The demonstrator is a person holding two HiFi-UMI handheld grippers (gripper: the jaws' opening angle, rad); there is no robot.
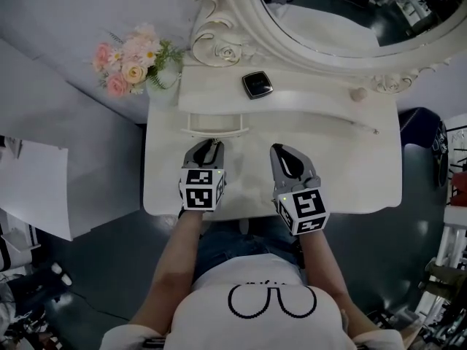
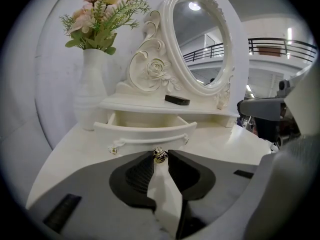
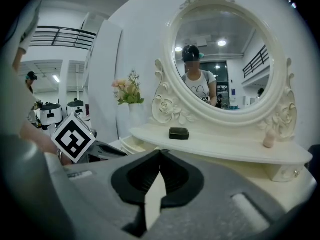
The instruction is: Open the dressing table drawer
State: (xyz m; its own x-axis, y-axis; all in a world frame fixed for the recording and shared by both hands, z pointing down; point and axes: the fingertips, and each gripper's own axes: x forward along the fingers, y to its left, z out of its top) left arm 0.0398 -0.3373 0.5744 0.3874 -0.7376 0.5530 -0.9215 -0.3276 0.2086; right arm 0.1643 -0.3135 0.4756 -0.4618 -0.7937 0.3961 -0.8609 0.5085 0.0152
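The white dressing table (image 1: 343, 166) has a small left drawer (image 1: 215, 125) that stands pulled partway out under the upper shelf. In the left gripper view the drawer front (image 2: 145, 134) is close ahead, and its small metal knob (image 2: 160, 155) sits between the jaw tips. My left gripper (image 2: 160, 153) is shut on that knob; in the head view it (image 1: 212, 146) reaches the drawer front. My right gripper (image 1: 286, 152) hovers over the tabletop to the right, shut with nothing in it (image 3: 160, 151).
A white vase of pink flowers (image 1: 131, 68) stands at the table's left rear corner. A small black box (image 1: 257, 84) and a little pale bottle (image 1: 358, 93) sit on the upper shelf below the oval mirror (image 1: 328, 6). White paper (image 1: 33, 188) lies at the left.
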